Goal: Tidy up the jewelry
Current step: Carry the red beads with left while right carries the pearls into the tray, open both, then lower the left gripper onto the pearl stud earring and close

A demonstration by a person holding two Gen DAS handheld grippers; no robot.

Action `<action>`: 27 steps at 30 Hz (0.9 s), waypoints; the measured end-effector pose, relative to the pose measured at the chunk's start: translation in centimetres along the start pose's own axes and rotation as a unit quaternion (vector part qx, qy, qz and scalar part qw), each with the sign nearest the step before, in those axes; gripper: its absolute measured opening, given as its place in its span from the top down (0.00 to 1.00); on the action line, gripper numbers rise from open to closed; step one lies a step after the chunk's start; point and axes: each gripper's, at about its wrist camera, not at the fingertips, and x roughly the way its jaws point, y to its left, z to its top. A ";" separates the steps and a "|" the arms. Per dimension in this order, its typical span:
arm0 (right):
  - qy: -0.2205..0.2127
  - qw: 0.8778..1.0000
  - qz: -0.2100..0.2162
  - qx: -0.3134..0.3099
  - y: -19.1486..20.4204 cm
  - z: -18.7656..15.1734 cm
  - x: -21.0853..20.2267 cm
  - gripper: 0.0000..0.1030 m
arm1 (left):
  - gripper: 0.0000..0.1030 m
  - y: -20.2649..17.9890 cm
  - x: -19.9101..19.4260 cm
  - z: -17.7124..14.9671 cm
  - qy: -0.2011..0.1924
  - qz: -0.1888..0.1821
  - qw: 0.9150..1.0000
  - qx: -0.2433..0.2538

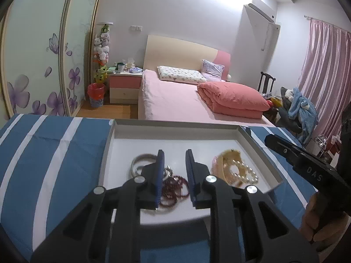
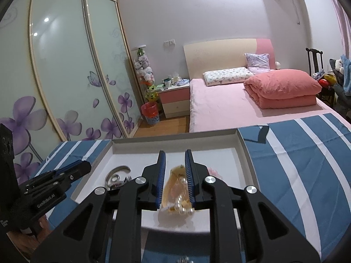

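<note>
A shallow grey tray (image 1: 118, 131) lies on a blue-and-white striped cloth (image 1: 43, 157). In it lie a silver bangle (image 1: 140, 159), a dark red bead bracelet (image 1: 175, 186), and a gold piece with a pearl bracelet (image 1: 237, 171). My left gripper (image 1: 174, 160) is open, its fingers above the red beads. My right gripper (image 2: 174, 160) is open, fingers on either side of the gold and pearl pile (image 2: 177, 192) in the tray (image 2: 243, 146). Whether it touches the pile is unclear. The right gripper also shows at the left wrist view's right edge (image 1: 272, 140).
A pink bed (image 1: 175, 100) with a folded red quilt (image 1: 232, 98) lies beyond the tray. A nightstand (image 1: 125, 85) and red bin (image 1: 95, 95) stand by a flowered wardrobe (image 1: 33, 65). A chair with clothes (image 1: 300, 107) is at right.
</note>
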 end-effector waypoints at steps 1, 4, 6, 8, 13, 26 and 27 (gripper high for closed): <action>0.003 1.000 0.000 -0.001 0.0 -0.3 -0.2 0.81 | 0.78 -0.1 -0.3 -0.3 0.002 -0.002 1.000 0.001; 0.011 1.000 -0.002 -0.004 -0.1 -1.1 -1.0 0.81 | 0.77 -0.7 -0.9 -1.3 0.010 -0.010 1.000 0.003; 0.021 1.000 -0.004 -0.006 -0.2 -1.9 -1.6 0.81 | 0.75 -1.0 -1.2 -1.9 0.019 -0.014 1.000 0.004; 0.033 0.999 -0.005 -0.009 -0.4 -2.8 -2.2 0.81 | 0.72 -1.4 -1.4 -2.8 0.032 -0.022 0.999 0.003; 0.068 0.998 -0.013 -0.011 -0.9 -5.6 -3.6 0.64 | 0.65 -2.8 -1.5 -5.1 0.067 -0.034 0.997 0.014; 0.119 0.992 -0.042 0.022 -3.3 -9.2 -5.7 0.62 | 0.60 -5.9 0.6 -8.6 0.155 -0.023 0.986 0.060; 0.120 0.991 -0.043 0.024 -3.4 -9.3 -5.8 0.62 | 0.60 -6.0 0.8 -8.7 0.158 -0.022 0.985 0.059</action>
